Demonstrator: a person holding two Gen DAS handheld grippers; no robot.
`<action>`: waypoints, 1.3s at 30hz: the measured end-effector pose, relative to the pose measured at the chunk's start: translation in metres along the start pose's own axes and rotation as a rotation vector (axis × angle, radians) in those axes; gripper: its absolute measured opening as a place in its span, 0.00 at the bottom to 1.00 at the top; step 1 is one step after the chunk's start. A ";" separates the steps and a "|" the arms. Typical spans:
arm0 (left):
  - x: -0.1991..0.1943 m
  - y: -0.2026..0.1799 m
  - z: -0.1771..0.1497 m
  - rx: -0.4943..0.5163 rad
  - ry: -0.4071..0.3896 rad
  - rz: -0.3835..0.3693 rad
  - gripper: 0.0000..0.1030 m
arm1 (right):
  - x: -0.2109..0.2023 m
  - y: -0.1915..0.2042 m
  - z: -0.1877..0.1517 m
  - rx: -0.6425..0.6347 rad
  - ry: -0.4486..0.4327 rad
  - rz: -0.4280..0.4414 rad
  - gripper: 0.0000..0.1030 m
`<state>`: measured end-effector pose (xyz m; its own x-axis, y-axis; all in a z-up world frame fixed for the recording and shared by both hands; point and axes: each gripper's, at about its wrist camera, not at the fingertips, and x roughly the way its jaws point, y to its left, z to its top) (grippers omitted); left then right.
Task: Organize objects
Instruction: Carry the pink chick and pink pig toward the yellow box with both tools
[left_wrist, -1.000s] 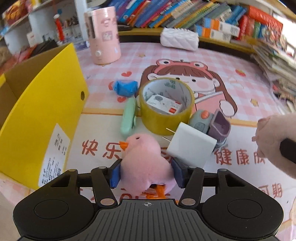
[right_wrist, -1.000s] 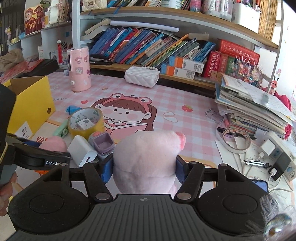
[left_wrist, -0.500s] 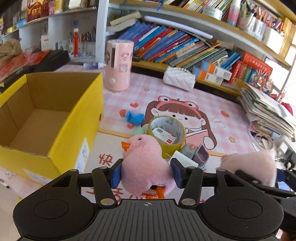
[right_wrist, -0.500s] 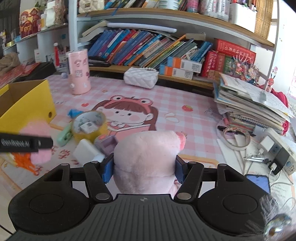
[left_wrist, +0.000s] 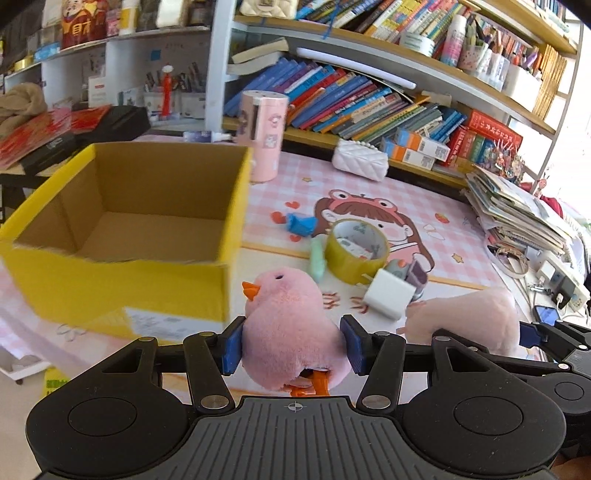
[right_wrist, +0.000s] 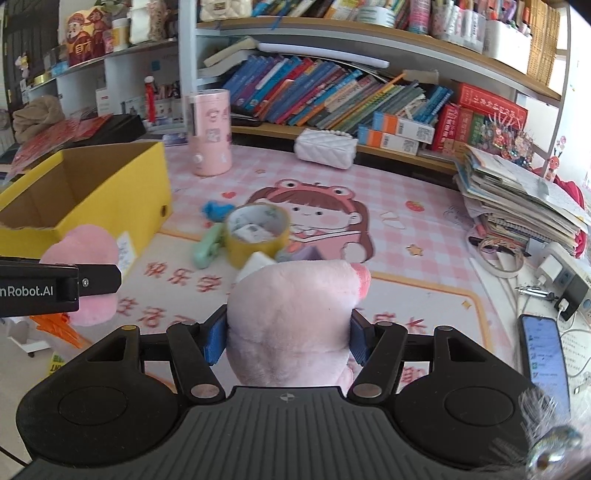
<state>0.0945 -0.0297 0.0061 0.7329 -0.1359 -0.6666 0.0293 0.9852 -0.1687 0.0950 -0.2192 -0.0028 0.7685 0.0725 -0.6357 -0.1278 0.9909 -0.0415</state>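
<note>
My left gripper (left_wrist: 291, 349) is shut on a pink plush chick (left_wrist: 288, 325) with an orange beak, held above the table just right of the open yellow cardboard box (left_wrist: 122, 280). My right gripper (right_wrist: 286, 338) is shut on a pale pink plush pig (right_wrist: 291, 317), also held above the table. The pig also shows in the left wrist view (left_wrist: 465, 317), to the right of the chick. The chick shows in the right wrist view (right_wrist: 86, 273), beside the box (right_wrist: 110, 184). The box is empty inside.
On the pink mat lie a yellow tape roll (left_wrist: 356, 247), a green clip (left_wrist: 317, 258), a blue scrap (left_wrist: 301, 223), a white charger (left_wrist: 388, 293) and a purple-grey item (left_wrist: 412, 271). A pink cylinder (right_wrist: 210, 133), white purse (right_wrist: 327, 147), paper stack (right_wrist: 517, 199) and phone (right_wrist: 545, 354) surround it.
Both grippers have risen and drawn back from the table with their toys. The left gripper has turned toward the box, so its open inside now shows.
</note>
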 end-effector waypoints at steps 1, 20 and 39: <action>-0.004 0.006 -0.002 -0.005 -0.003 0.000 0.51 | -0.003 0.008 -0.001 -0.004 0.000 0.003 0.59; -0.076 0.138 -0.041 -0.103 -0.020 0.065 0.51 | -0.042 0.156 -0.026 -0.075 0.047 0.100 0.59; -0.110 0.192 -0.052 -0.092 -0.064 0.044 0.51 | -0.064 0.230 -0.034 -0.110 0.020 0.122 0.59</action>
<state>-0.0156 0.1687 0.0095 0.7743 -0.0832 -0.6273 -0.0640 0.9759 -0.2085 -0.0050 0.0003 0.0023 0.7304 0.1882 -0.6566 -0.2883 0.9564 -0.0465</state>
